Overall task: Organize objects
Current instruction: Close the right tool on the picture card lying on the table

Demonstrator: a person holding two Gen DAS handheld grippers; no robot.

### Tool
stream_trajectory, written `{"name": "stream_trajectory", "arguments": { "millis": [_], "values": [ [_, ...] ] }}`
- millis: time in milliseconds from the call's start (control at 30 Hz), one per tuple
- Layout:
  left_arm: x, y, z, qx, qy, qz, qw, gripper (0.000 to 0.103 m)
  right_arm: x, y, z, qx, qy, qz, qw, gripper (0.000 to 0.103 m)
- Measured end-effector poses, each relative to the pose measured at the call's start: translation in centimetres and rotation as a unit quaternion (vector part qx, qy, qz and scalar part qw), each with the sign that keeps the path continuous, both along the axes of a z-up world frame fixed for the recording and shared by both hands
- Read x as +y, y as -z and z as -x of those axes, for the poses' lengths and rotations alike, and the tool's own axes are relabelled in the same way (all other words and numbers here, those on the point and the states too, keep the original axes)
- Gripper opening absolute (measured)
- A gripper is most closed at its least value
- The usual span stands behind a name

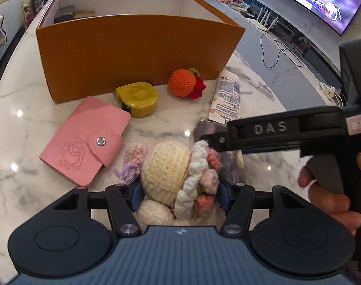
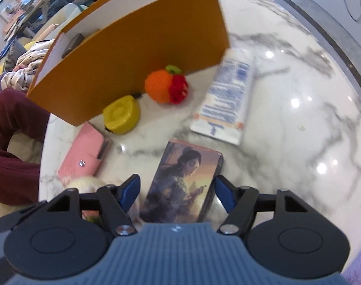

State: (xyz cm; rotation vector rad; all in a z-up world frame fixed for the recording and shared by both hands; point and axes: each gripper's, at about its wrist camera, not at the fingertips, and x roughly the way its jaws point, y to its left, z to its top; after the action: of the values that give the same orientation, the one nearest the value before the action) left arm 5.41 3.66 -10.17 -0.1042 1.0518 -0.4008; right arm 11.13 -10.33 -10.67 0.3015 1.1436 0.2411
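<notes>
Left gripper: blue pads clamped on a crocheted doll, cream yarn, knobbly, with pink and lilac tufts; doll sits low over the marble table.

Right gripper: jaws apart, straddling a flat card box printed with a painted figure; pads do not press it. Box lies on the table.

Table: glossy white marble, grey veins.

Also on it: a pink leather-look wallet with embossed cartoon and snap stud; yellow rounded tape measure; crocheted orange with red bit; white squeeze tube, blue print. All lie in front of the orange cardboard bin, which is open-topped and white inside.
</notes>
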Motion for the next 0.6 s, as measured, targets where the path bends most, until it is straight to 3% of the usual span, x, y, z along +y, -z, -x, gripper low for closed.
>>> {"name": "stream_trajectory", "arguments": {
  "millis": [267, 467, 600],
  "values": [
    [0.5, 0.0, 0.0, 0.000, -0.012, -0.026, 0.9996, 0.071, 2.5, 0.7, 0.4, -0.015, -0.049, 0.080, 0.995, 0.073],
    [1.8, 0.2, 0.0, 0.041, -0.053, -0.008, 0.9977, 0.077, 2.5, 0.8, 1.2, -0.009, -0.061, 0.094, 0.994, 0.073],
    [2.0, 0.8, -0.4, 0.055, -0.065, -0.007, 0.9964, 0.087, 2.4, 1.0, 1.4, -0.007, -0.060, 0.090, 0.994, 0.072]
  ]
}}
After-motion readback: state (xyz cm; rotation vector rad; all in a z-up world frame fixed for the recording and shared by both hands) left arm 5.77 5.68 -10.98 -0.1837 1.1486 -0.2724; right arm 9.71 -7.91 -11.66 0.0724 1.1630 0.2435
